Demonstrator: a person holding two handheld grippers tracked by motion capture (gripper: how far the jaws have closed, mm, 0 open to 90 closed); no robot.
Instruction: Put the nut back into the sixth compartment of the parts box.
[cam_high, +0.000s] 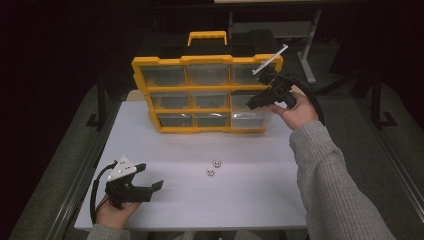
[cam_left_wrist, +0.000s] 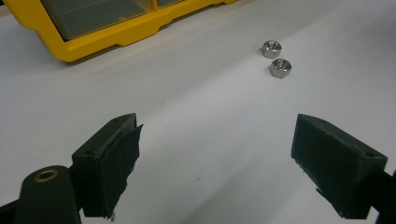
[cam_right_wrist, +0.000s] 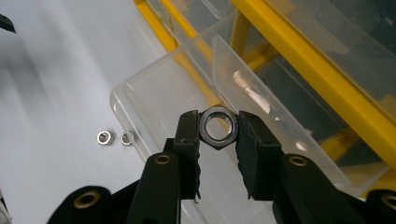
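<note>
Steel hex nut (cam_right_wrist: 217, 126), bright and threaded, sits clamped flat-to-flat between the matte black padded jaws of the right gripper (cam_right_wrist: 217, 133), jaws closed down tight on it. It hangs over the pulled-out clear plastic drawer (cam_right_wrist: 154, 100) at the bottom right of the yellow organiser (cam_high: 207, 92) (glossy yellow frame, three by three translucent bins, black-and-yellow carry handle on top). Drawer is thin-walled and see-through, rounded corners. Organiser stands upright at the far side of the smooth white table (cam_high: 260, 200). Two more loose nuts (cam_high: 214, 167) lie side by side on the bare tabletop, near each other but apart from the organiser. Left gripper (cam_left_wrist: 217, 154) rests low at the near left corner, blocky black jaws spread wide with nothing between them, one pad's foam edge looking frayed.
</note>
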